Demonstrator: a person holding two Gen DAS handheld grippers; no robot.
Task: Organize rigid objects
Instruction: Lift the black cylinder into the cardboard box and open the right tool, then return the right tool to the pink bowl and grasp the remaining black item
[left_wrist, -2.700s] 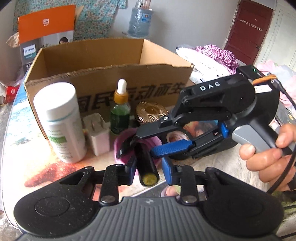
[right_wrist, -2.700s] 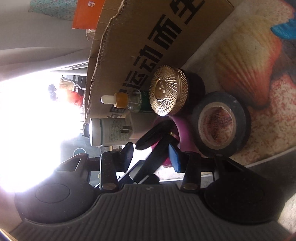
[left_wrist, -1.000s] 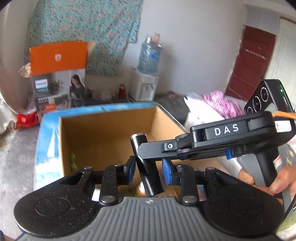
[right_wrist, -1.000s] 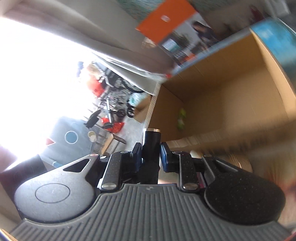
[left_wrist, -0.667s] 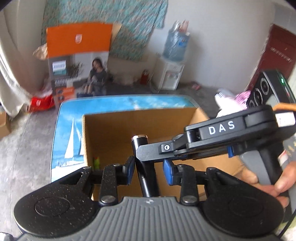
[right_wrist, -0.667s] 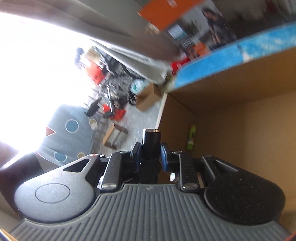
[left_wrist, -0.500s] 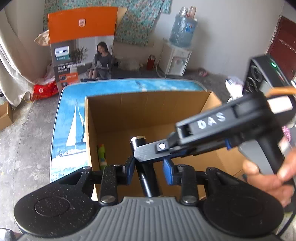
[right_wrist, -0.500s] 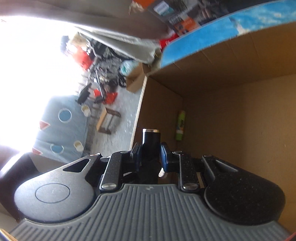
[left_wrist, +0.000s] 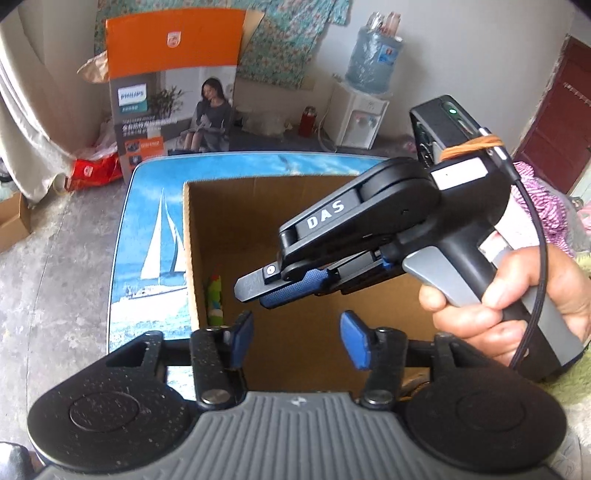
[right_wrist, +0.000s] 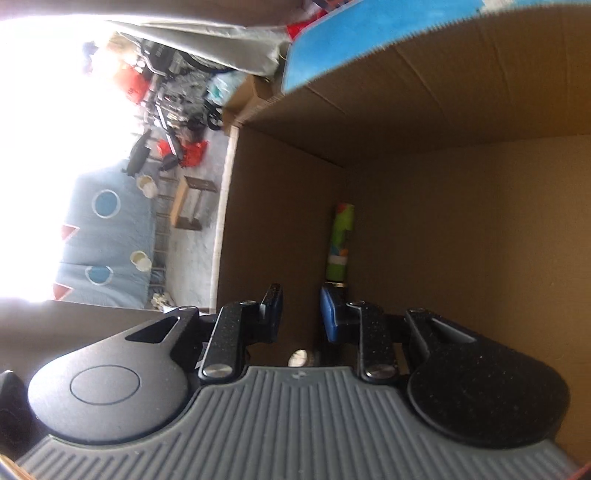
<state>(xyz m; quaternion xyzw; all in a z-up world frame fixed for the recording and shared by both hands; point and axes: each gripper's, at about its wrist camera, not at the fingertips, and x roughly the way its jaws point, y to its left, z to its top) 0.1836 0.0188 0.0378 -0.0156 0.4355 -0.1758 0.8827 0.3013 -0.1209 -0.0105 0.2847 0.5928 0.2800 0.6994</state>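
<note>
The step in hand looks like the drop into the open brown cardboard box (left_wrist: 258, 206), which is sitting on the blue table with a sailing-boat print (left_wrist: 155, 236). The left gripper (left_wrist: 297, 328) is hanging over the box with its blue-padded fingers released. Its jaws have just been opening, and nothing is lying between them. The right gripper (left_wrist: 253, 291), held by a person's hand (left_wrist: 517, 295), is reaching in from the right, just ahead of the left fingers. Its own view is showing its jaws standing a narrow gap apart, gripping nothing.

Ahead of both pairs of fingers, a green printed tube (right_wrist: 340, 240) is lying on the box floor against the side wall. A small silvery round cap (right_wrist: 299, 357) is showing just behind the right fingers' gap. Whether it belongs to an object inside the box, I cannot tell.

Judging from this, one item is being let go here, and the box is holding little so far. The next move is calling for both grippers to lift clear of the cardboard rim without catching it, then swing off to whatever is waiting outside the box, which neither view is showing
</note>
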